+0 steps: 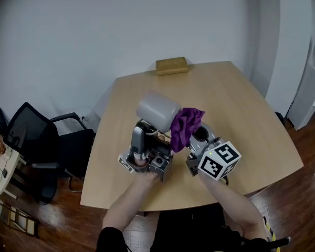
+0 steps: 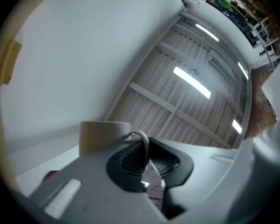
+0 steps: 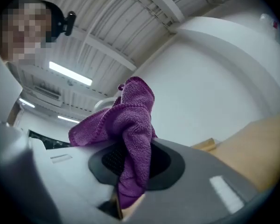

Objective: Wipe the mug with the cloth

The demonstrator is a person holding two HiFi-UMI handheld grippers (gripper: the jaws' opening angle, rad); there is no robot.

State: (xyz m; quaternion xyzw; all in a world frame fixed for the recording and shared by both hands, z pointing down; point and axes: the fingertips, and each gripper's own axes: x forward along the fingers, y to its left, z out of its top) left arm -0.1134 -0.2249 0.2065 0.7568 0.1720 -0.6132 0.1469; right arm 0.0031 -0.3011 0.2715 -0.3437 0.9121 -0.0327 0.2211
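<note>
In the head view the mug (image 1: 158,111) was blurred, and the cloth (image 1: 185,126) at its 4 o'clock covered the tips of the right gripper (image 3: 130,164). In the right gripper view the cloth hid the mug, except a pale curve at the cloth's 10 o'clock. The forearms (image 1: 142,196) were cut off at 6 o'clock.

the pale mug (image 1: 157,111) hangs aloft, pinched by its thin looped handle (image 2: 143,146), with the crumpled purple cloth (image 1: 186,126) held bunched just beside it.
</note>
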